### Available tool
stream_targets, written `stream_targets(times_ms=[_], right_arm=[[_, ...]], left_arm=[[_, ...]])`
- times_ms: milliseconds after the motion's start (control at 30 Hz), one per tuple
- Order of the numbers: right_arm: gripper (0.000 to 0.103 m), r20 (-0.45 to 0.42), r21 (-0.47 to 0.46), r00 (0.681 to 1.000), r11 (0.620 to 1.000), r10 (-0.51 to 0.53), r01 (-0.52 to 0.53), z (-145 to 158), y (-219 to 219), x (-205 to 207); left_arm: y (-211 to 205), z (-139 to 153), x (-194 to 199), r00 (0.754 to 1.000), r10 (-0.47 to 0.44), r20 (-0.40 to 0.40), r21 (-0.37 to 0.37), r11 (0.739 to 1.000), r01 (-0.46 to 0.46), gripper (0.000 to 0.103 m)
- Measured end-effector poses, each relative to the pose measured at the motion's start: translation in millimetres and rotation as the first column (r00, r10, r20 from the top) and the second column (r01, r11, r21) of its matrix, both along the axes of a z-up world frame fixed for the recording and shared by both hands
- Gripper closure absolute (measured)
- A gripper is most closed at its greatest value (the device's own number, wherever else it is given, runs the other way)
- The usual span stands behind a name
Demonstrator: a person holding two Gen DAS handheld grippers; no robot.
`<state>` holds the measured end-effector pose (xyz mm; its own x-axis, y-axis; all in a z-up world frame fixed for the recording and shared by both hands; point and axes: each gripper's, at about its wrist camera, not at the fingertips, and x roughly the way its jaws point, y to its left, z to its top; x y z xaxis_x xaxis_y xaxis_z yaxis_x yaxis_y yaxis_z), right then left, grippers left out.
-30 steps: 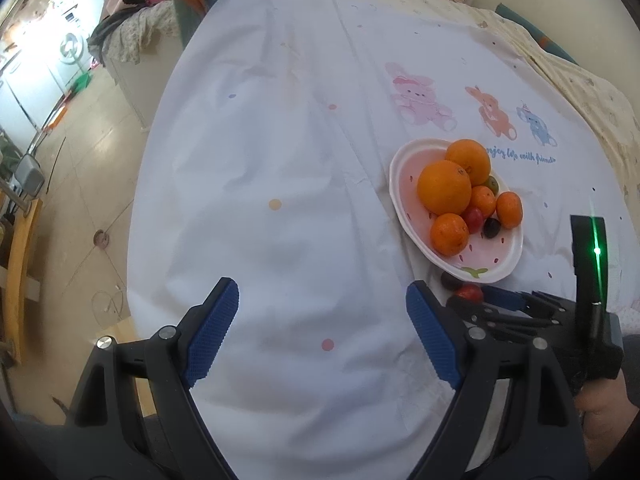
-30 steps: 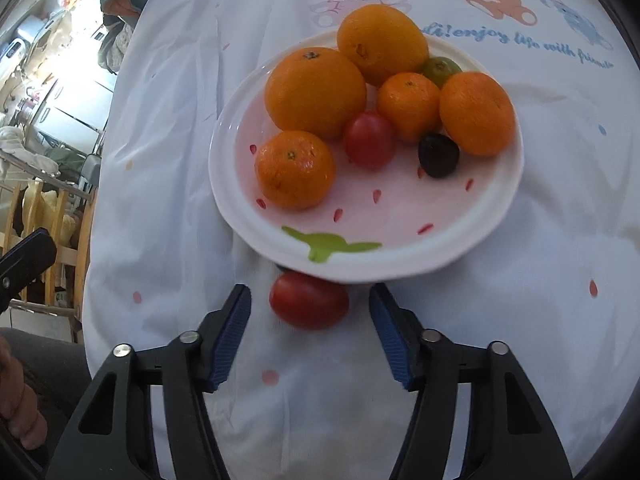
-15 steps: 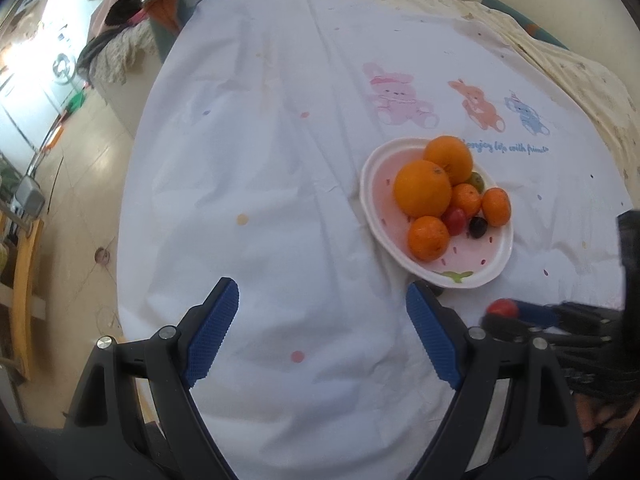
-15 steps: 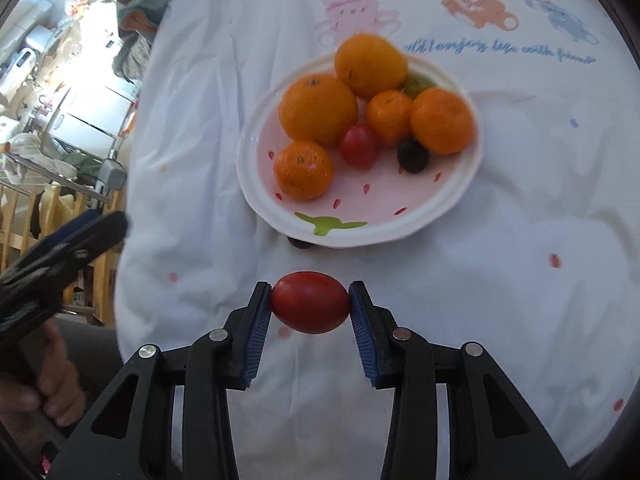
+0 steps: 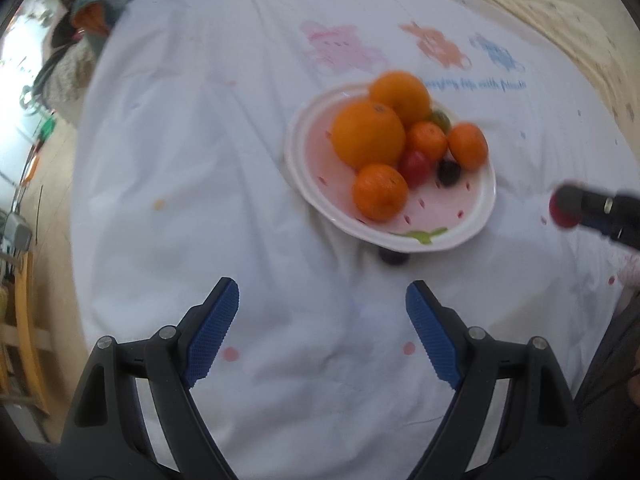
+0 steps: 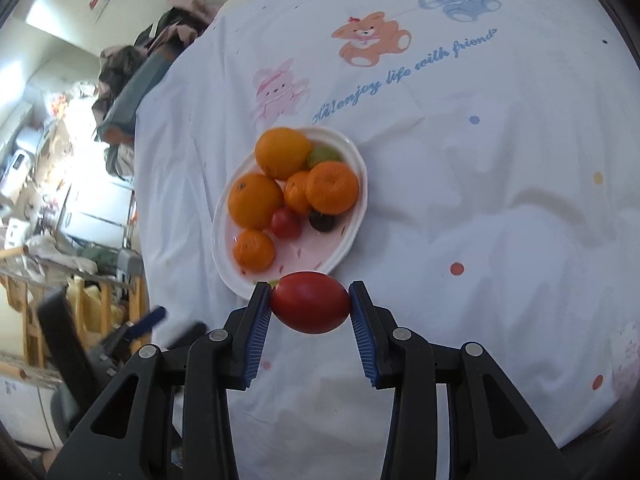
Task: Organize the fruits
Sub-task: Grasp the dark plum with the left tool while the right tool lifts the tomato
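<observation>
Right wrist view: we see the right gripper (image 6: 310,308) clamped on a red tomato (image 6: 309,307), held above the white cloth (image 6: 480,220) at the near rim of the plate (image 6: 352,236) of oranges (image 6: 254,199); the left wrist view shows our left gripper (image 5: 322,336) spread wide with nothing between its pads, over bare cloth near the plate; a small dark fruit (image 5: 393,257) lies on the cloth against the plate's near edge.

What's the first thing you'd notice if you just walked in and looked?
A shiny red tomato pinched in the right gripper, held above the white cloth. Just beyond it sits a plate piled with bright oranges. The left gripper is open with nothing in it.
</observation>
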<state>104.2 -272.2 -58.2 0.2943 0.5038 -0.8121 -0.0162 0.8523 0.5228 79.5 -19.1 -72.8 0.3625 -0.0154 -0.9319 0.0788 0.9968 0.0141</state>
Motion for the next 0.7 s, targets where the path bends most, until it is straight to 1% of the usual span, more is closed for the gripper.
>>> stream_targets(times_ms=[67, 133, 233, 300, 333, 433, 467, 500, 533, 633, 700], right_arm=[[0.061, 0.005, -0.013, 1.000, 1.000, 0.001, -0.001, 0.2, 0.5, 2.9], [0.061, -0.006, -0.004, 1.000, 1.000, -0.009, 0.009, -1.9, -4.1, 4.6], [0.061, -0.019, 0.002, 0.999, 1.000, -0.028, 0.028, -4.7, -11.5, 5.0], [0.061, -0.021, 0.014, 0.999, 0.999, -0.036, 0.036, -4.9, -15.4, 5.6], [0.061, -0.020, 0.017, 0.999, 0.999, -0.038, 0.039, -4.8, -16.6, 5.5], [0.061, -0.022, 0.028, 0.999, 0.999, -0.038, 0.039, -5.0, -17.6, 5.4], [0.061, -0.022, 0.028, 0.999, 0.999, -0.037, 0.037, -5.2, -17.2, 5.5], [0.061, -0.022, 0.029, 0.999, 0.999, -0.034, 0.035, -5.3, -16.5, 5.5], [0.061, -0.021, 0.028, 0.999, 0.999, -0.030, 0.031, -5.4, -15.6, 5.8], [0.061, -0.019, 0.026, 1.000, 0.999, -0.021, 0.022, -5.2, -12.9, 6.4], [0.061, -0.019, 0.024, 1.000, 1.000, -0.016, 0.016, -5.2, -10.5, 6.5]], left_arm=[[-12.6, -11.8, 3.2, 0.999, -0.040, -0.030, 0.014, 0.999, 0.041, 0.022], [-22.1, -20.1, 6.9, 0.997, -0.066, -0.047, 0.021, 0.998, 0.067, 0.034], [-34.4, -30.0, 15.1, 0.993, -0.094, -0.065, 0.007, 0.996, 0.094, 0.040], [-40.4, -35.1, 19.9, 0.992, -0.109, -0.058, 0.017, 0.994, 0.110, 0.042], [-43.3, -38.4, 22.9, 0.992, -0.117, -0.055, 0.024, 0.993, 0.119, 0.046], [-46.8, -46.4, 29.5, 0.990, -0.125, -0.063, 0.004, 0.992, 0.125, 0.061], [-46.9, -47.7, 30.5, 0.991, -0.124, -0.053, 0.008, 0.992, 0.124, 0.067], [-46.5, -48.7, 31.1, 0.991, -0.123, -0.049, 0.008, 0.992, 0.123, 0.080], [-44.6, -49.4, 31.6, 0.992, -0.117, -0.052, 0.000, 0.993, 0.118, 0.083], [-37.5, -46.8, 29.7, 0.992, -0.106, -0.068, -0.069, 0.992, 0.101, 0.084], [-35.1, -43.2, 24.3, 0.991, -0.113, -0.069, -0.080, 0.991, 0.107, 0.084]])
